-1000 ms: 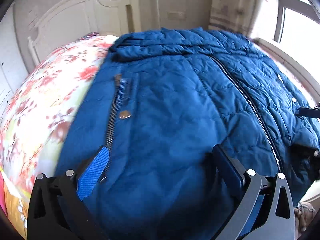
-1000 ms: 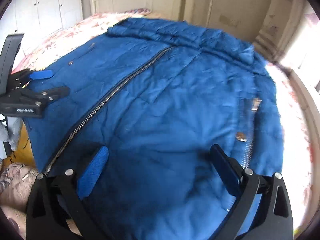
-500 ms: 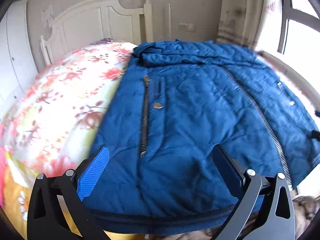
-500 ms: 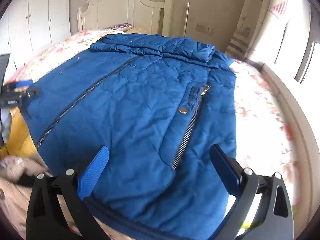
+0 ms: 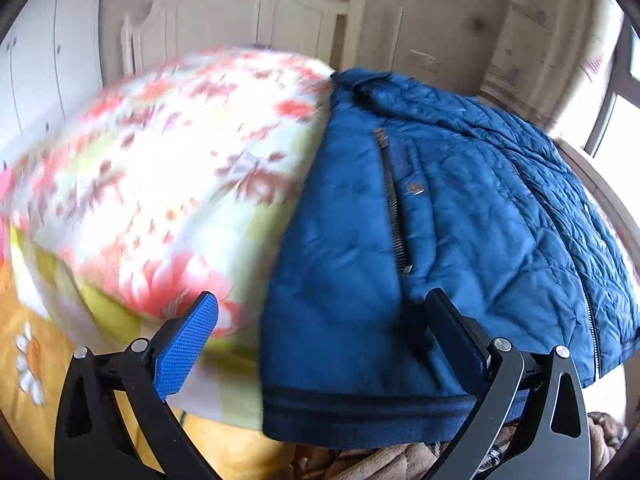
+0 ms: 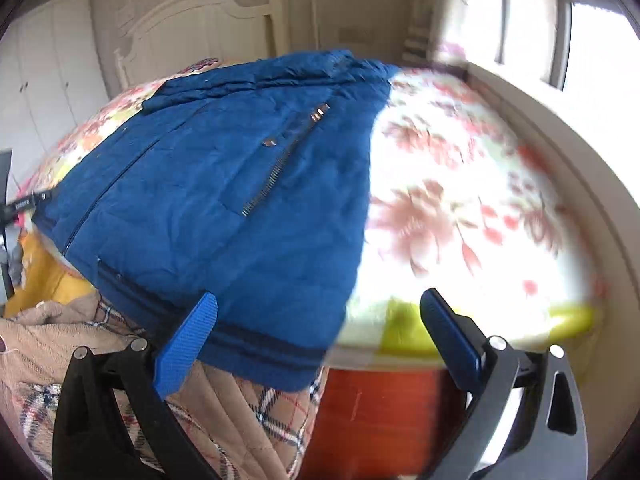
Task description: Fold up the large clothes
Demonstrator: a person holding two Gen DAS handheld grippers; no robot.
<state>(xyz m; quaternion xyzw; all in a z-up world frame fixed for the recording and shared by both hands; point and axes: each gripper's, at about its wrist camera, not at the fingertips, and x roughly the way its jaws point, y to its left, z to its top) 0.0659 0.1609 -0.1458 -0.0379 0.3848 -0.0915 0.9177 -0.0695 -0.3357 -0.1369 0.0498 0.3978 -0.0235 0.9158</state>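
A large blue quilted jacket (image 5: 460,216) lies spread front-up on the floral bed cover (image 5: 172,168), its ribbed hem at the near edge of the bed. My left gripper (image 5: 320,340) is open and empty, just short of the jacket's left hem corner. In the right wrist view the jacket (image 6: 224,200) fills the left half. My right gripper (image 6: 316,340) is open and empty at the jacket's right hem corner. The left gripper's tip (image 6: 24,206) shows at the far left edge of that view.
A white headboard (image 5: 240,12) stands at the far end of the bed. White wardrobes (image 6: 40,80) are at the left, a window (image 6: 580,20) at the right. A tan plaid garment (image 6: 80,344) lies below the bed's near edge, next to an orange sheet (image 5: 48,400).
Both grippers have pulled back from over the jacket and moved apart, the left toward the left hem corner and the right toward the right hem corner. Both stayed open.
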